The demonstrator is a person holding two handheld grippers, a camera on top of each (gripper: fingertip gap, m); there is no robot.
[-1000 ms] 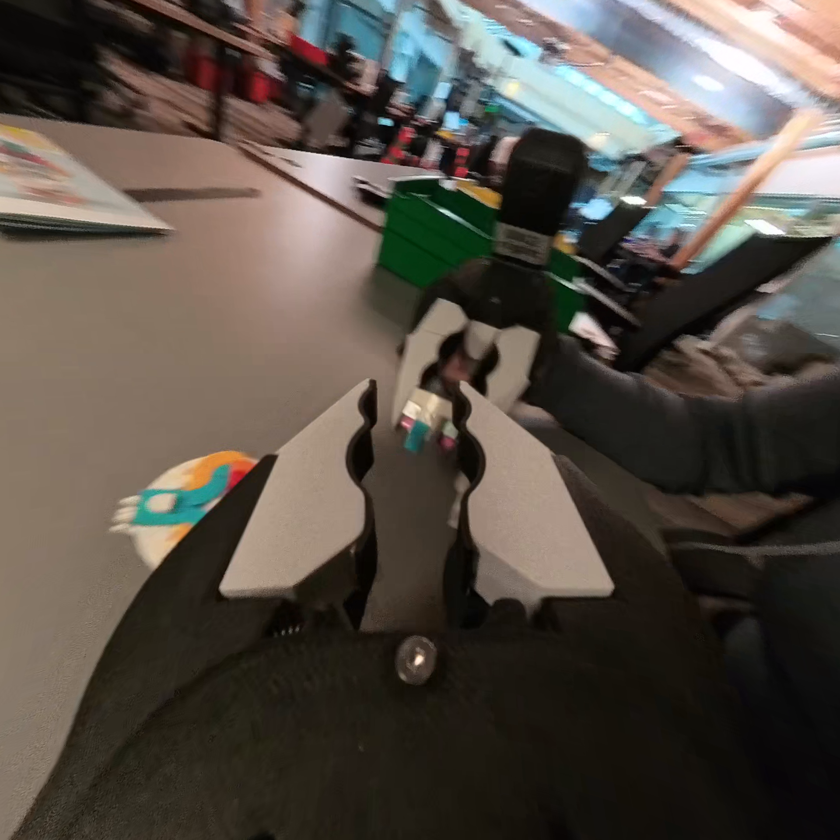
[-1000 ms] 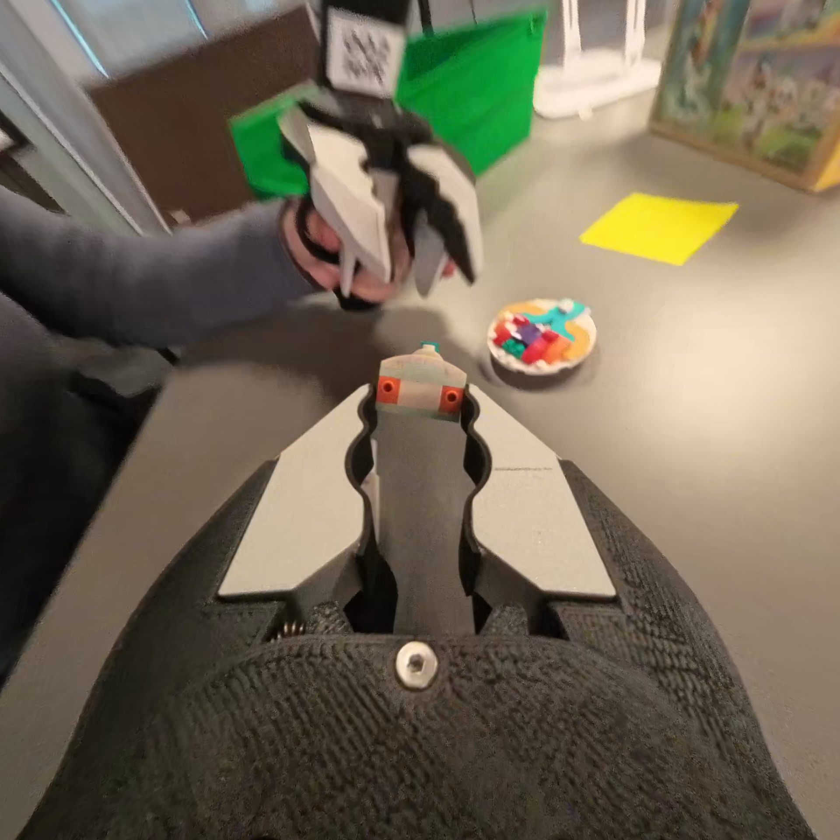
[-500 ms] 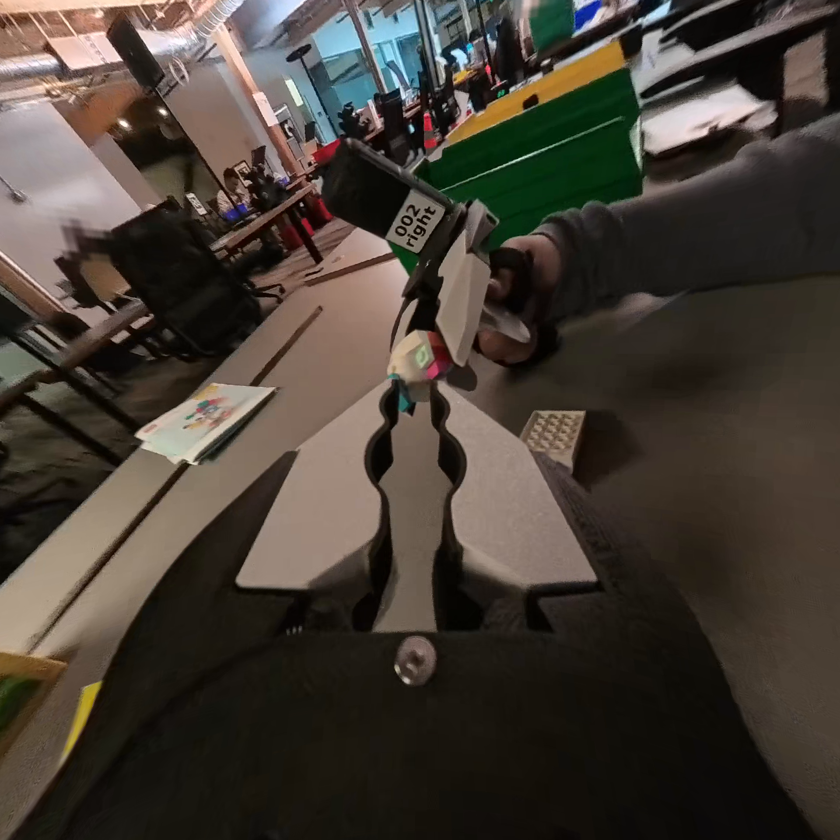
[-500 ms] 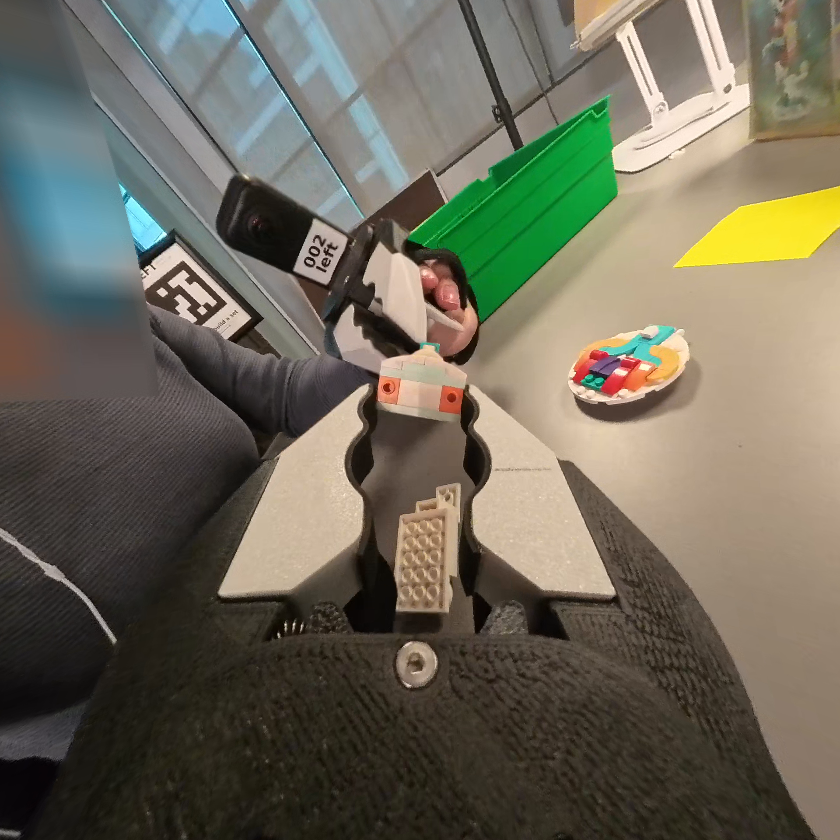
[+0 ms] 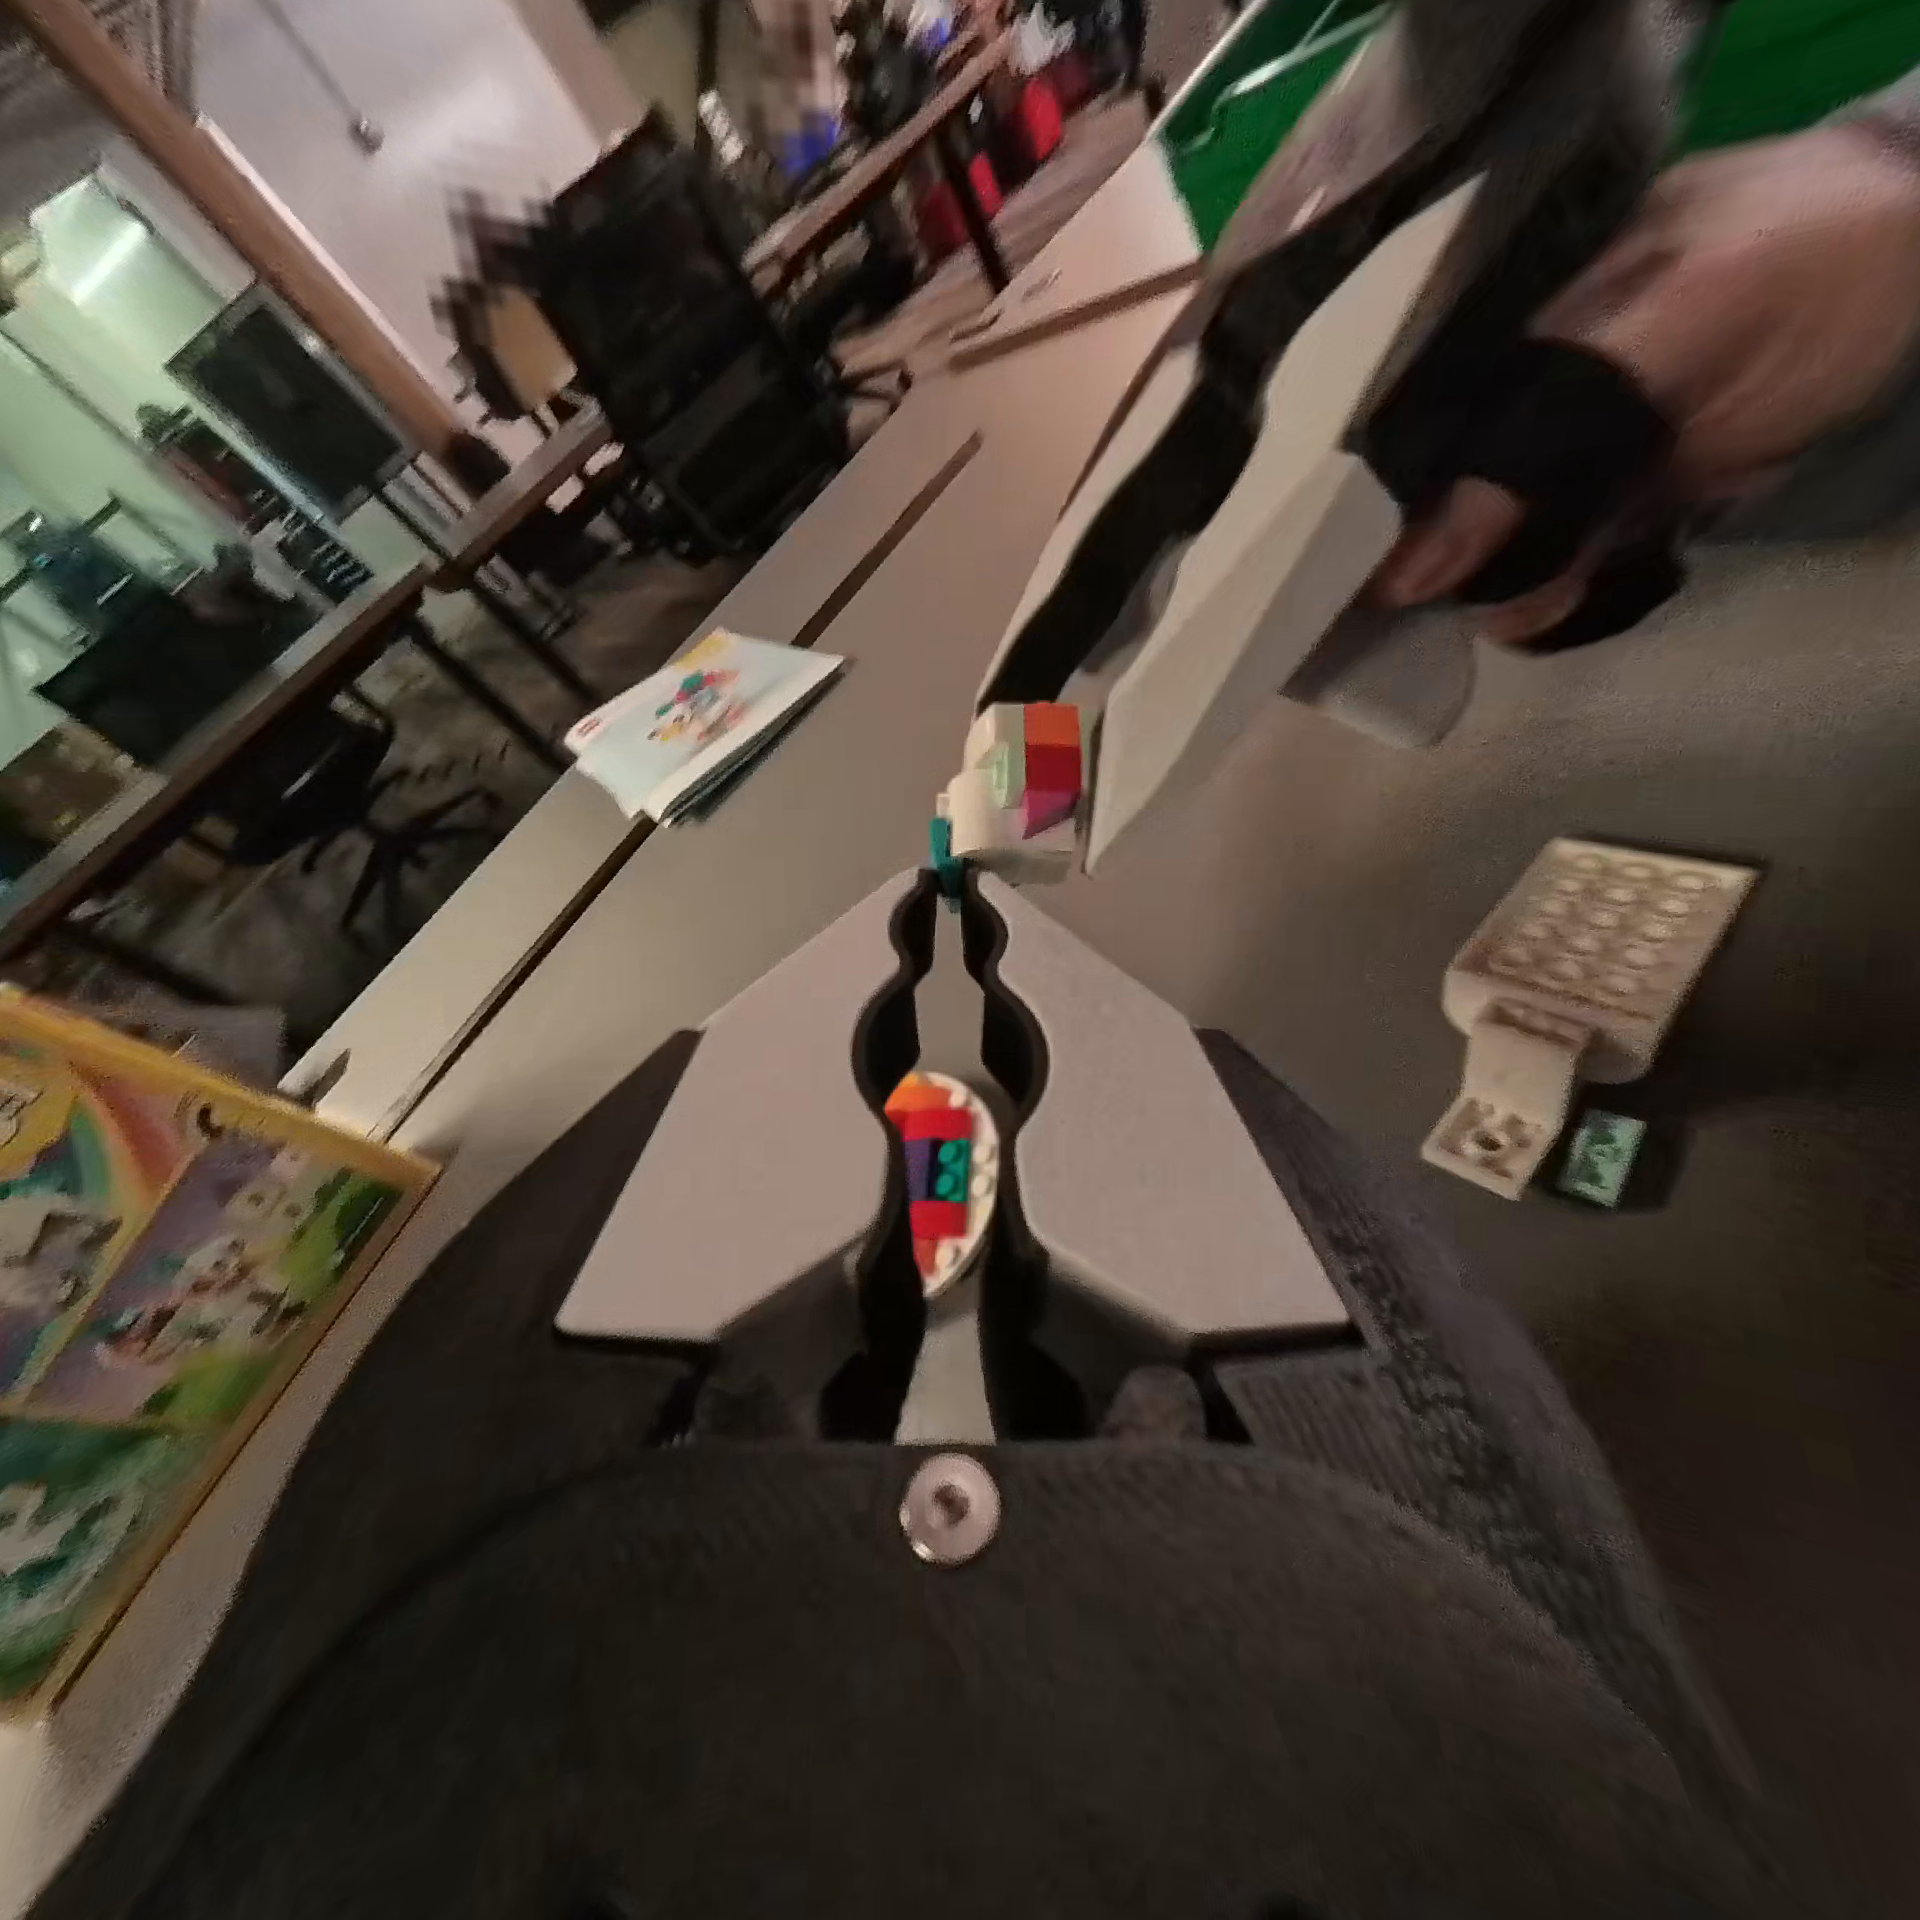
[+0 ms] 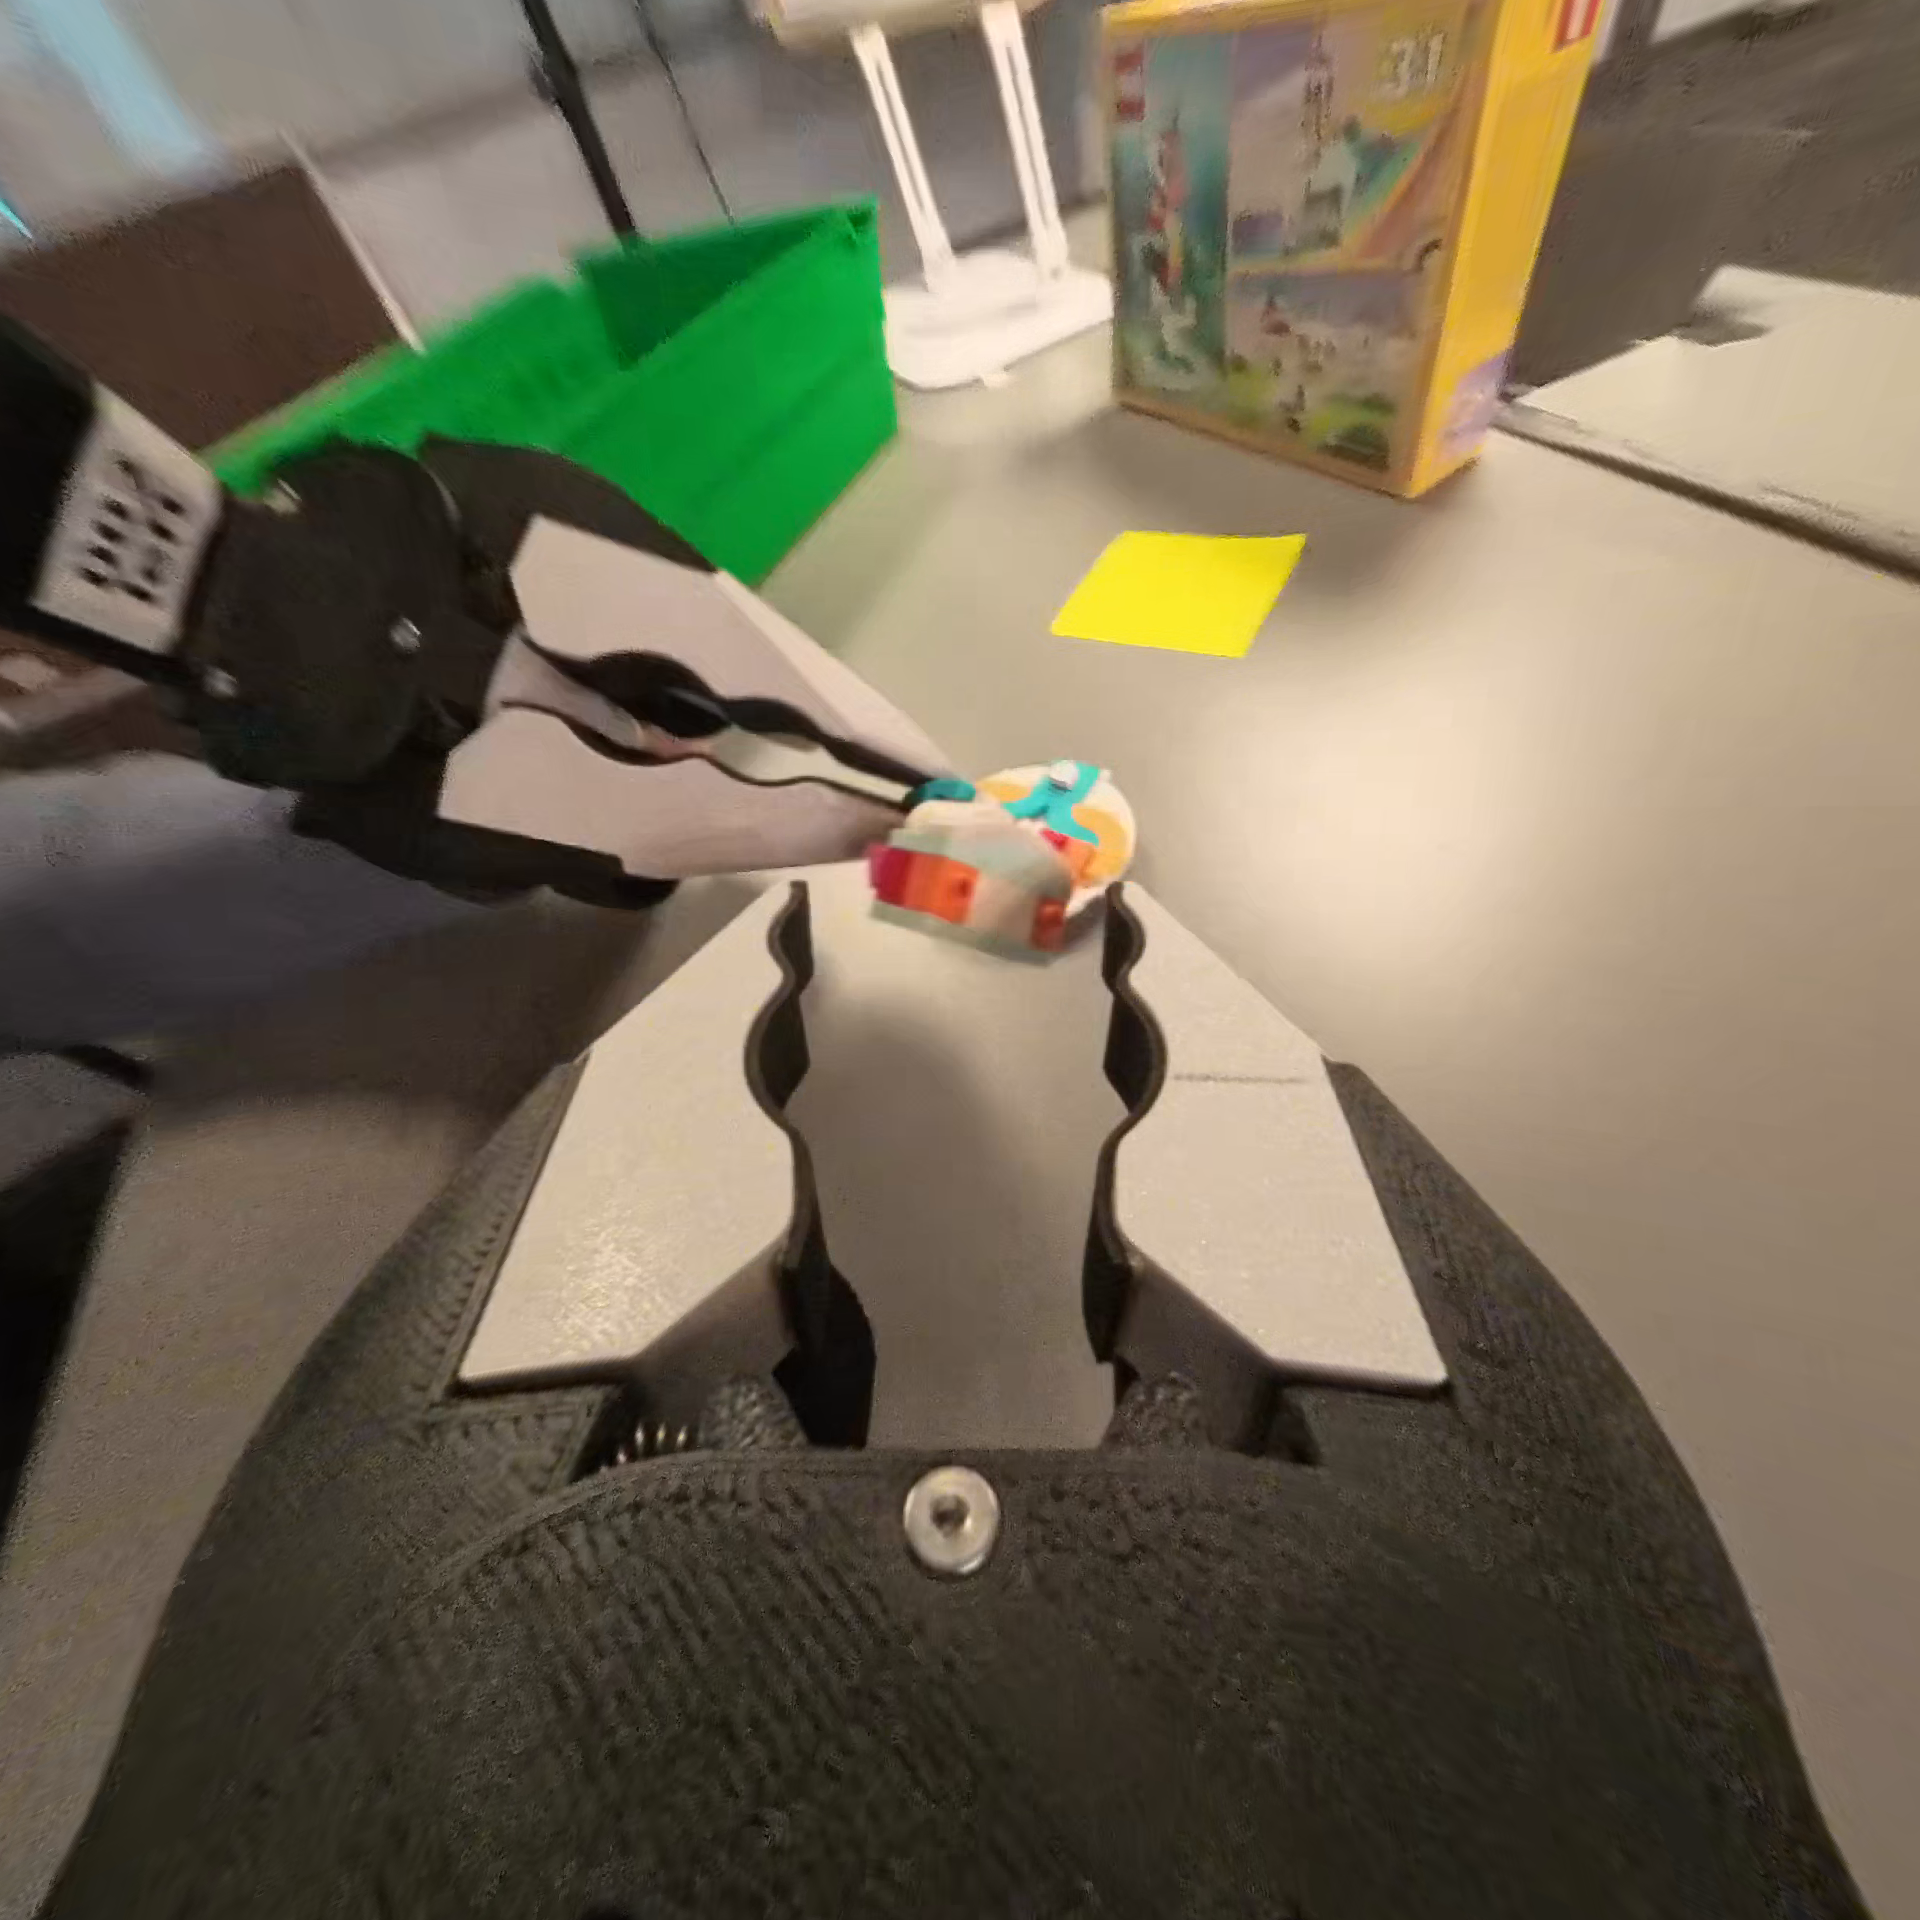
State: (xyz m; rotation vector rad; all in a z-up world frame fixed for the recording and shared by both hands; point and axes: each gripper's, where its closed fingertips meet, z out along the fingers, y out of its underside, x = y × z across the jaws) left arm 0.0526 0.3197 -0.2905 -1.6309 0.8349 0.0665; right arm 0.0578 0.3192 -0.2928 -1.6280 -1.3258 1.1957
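Note:
A small brick assembly (image 6: 966,894), white and pale green with orange, red and magenta bricks, hangs above the grey table (image 6: 1455,935). My left gripper (image 5: 948,883) is shut on the teal piece (image 5: 943,847) that sticks out of the assembly (image 5: 1023,790). The right wrist view shows it too: the left gripper (image 6: 925,795) pinches the teal piece (image 6: 940,790). My right gripper (image 6: 956,914) is open wide. The assembly sits just beyond its tips and neither pad touches it. In the left wrist view its fingers (image 5: 1226,644) flank the assembly.
A white plate (image 6: 1117,831) of loose coloured bricks lies just beyond the assembly. A tan studded plate (image 5: 1590,956) and a small green brick (image 5: 1600,1153) lie on the table. A green bin (image 6: 675,374), a yellow box (image 6: 1330,239), a yellow sheet (image 6: 1184,592) and a booklet (image 5: 707,727) stand around. Left and right tips are no more than a few centimetres apart. The tan studded plate (image 5: 1590,956) sits 10 cm or so from the ends of my right fingers.
My left gripper closed on the teal piece of the assembly. My right gripper, which was shut on the assembly, opened and let it go. Both views swung.

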